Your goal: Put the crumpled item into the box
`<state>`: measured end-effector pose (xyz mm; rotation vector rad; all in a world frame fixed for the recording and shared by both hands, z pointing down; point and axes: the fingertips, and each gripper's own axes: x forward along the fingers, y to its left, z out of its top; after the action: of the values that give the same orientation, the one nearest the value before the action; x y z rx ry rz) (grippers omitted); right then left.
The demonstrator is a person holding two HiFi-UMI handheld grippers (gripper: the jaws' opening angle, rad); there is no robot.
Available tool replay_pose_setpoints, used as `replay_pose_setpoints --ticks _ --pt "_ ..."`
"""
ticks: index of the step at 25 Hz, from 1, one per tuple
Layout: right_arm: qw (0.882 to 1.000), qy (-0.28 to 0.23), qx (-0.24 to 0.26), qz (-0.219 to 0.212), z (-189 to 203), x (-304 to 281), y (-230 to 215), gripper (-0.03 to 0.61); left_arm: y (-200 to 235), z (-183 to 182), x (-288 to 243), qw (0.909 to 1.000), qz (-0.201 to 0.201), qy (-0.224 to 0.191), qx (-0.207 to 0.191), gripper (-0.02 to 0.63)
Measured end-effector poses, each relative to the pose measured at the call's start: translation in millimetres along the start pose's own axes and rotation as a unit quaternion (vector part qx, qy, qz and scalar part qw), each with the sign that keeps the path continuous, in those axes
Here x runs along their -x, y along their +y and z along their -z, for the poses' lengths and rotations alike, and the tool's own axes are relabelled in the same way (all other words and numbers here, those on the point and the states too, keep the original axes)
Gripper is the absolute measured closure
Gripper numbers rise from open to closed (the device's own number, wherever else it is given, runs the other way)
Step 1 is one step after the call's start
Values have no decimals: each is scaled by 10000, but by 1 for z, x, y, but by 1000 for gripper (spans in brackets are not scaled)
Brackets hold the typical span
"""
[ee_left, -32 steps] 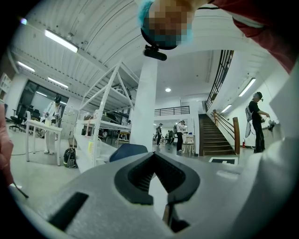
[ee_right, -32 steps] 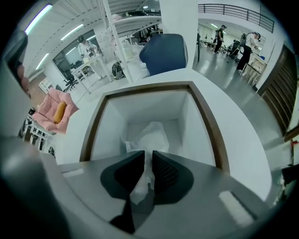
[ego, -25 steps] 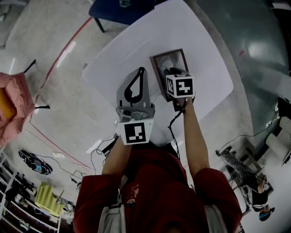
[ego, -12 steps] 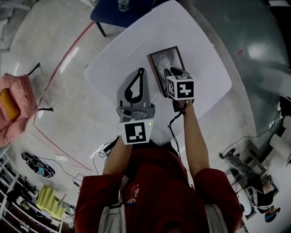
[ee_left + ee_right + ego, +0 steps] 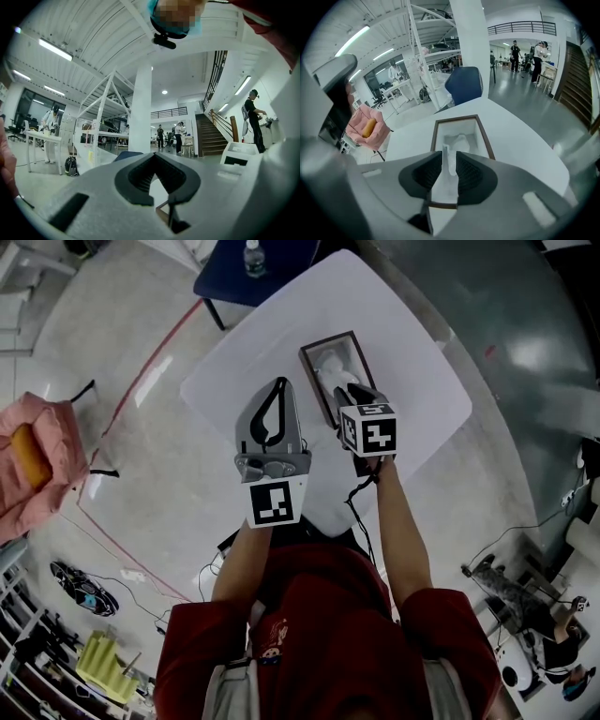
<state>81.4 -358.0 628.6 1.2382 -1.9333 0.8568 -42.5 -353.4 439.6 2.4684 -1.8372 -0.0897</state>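
Note:
The open box (image 5: 312, 381) with a dark brown rim lies on the white table (image 5: 403, 362). The white crumpled item (image 5: 332, 367) rests inside it. My right gripper (image 5: 352, 392) hangs over the box's near end, tilted down. Its jaws have just been opening and now stand apart with nothing between them. In the right gripper view the item (image 5: 457, 143) lies in the box (image 5: 457, 118) below the right gripper (image 5: 449, 157). My left gripper (image 5: 279, 382) points level beside the box, on its left, with its tips together on nothing. In the left gripper view, the left gripper (image 5: 153, 155) faces the hall.
A blue chair (image 5: 246, 273) with a bottle (image 5: 253, 251) on it stands beyond the table's far corner. A pink seat (image 5: 37, 465) holding an orange thing is at the far left. Red tape lines and cables cross the floor. Several people stand far off in the hall.
My right gripper has lifted up and away from the box, leaving the crumpled item inside. The left gripper has risen a little too.

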Motion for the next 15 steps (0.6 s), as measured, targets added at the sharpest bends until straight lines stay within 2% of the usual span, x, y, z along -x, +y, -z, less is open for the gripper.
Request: replay_pose_setpoints --ticks 10,15 --pt "9974 -721 27 34 2 67 8 479 -23 -25 28 10000 -41 -39 56 611" --pt "9936 -1129 77 9 3 103 14 474 -37 -27 49 9997 19 150 -199 611"
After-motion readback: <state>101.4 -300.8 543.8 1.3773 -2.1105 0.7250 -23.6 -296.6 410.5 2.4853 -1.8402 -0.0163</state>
